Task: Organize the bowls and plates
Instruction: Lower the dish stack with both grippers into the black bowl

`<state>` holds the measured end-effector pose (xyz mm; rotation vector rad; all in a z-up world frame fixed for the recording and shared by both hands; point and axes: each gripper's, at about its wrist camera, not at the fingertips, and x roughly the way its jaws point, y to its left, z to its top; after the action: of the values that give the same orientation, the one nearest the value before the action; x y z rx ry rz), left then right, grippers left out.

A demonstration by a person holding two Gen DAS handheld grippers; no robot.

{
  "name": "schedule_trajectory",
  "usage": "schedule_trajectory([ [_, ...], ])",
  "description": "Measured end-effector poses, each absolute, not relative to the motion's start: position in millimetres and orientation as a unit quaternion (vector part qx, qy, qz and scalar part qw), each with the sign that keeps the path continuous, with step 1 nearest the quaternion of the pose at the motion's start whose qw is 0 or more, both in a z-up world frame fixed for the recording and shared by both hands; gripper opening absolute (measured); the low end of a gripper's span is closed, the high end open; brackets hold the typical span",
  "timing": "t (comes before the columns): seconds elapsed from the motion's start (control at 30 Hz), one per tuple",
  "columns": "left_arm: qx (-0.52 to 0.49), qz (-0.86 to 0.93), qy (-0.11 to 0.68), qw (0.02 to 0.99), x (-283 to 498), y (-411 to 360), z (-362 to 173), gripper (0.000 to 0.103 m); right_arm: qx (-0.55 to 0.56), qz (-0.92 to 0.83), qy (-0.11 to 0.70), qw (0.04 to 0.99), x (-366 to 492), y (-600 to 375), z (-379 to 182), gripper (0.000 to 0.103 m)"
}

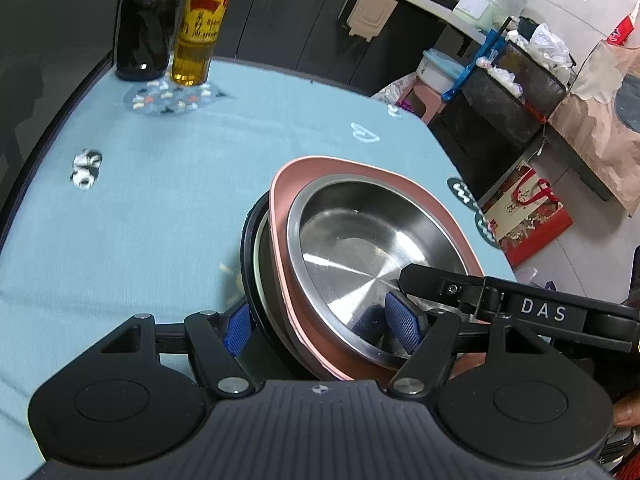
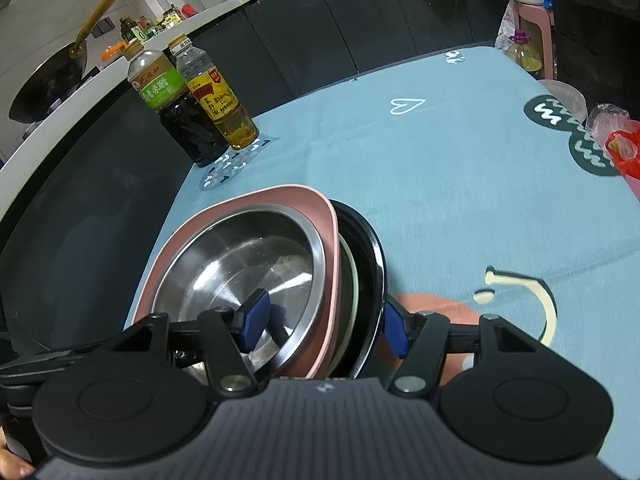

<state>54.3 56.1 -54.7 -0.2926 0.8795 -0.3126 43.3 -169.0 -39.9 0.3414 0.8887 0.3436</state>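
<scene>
Two bottles at the tabletop's far left corner: dark vinegar bottle touching the yellow oil bottle, both upright on a patterned print of the blue tablecloth.

Dish stack sits near the tabletop's front edge, tilted on its side between both tools: black pan outermost, a pale plate rim inside it, then pink square plate, then steel bowl nested on top.

Left tongs pinching the stack: one blue pad behind the black pan, the other pressed inside the steel bowl. Right tool's black finger with "DAS" lettering crosses into that bowl from the right.

Right wrist view: right tongs also clamped across the same stack, left pad inside the steel bowl, right pad outside the black pan; pink square plate sandwiched between. Bottles, vinegar and oil, stand beyond toward the far left corner. Red plastic bag at the right edge.
</scene>
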Motion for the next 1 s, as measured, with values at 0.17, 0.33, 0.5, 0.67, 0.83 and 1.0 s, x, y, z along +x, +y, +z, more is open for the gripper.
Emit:
schedule_trajectory([
  [0.17,-0.142,-0.152,0.422,0.883,68,57,-53,0.067,0.164,0.162,0.419,0.878,55,-169,-36,0.059],
  [0.33,-0.146,-0.156,0.416,0.884,82,58,-52,0.067,0.16,0.16,0.418,0.88,69,-167,-33,0.059],
  [0.5,-0.152,-0.156,0.416,0.883,99,59,-53,0.067,0.156,0.158,0.414,0.883,83,-167,-31,0.059],
  [0.67,-0.144,-0.155,0.405,0.89,117,57,-47,0.067,0.161,0.159,0.412,0.883,100,-169,-30,0.059],
  [0.83,-0.148,-0.16,0.392,0.894,143,56,-49,0.067,0.159,0.157,0.405,0.886,124,-171,-27,0.059],
  [1.0,-0.147,-0.16,0.392,0.894,167,54,-52,0.066,0.159,0.154,0.401,0.889,145,-172,-31,0.059],
])
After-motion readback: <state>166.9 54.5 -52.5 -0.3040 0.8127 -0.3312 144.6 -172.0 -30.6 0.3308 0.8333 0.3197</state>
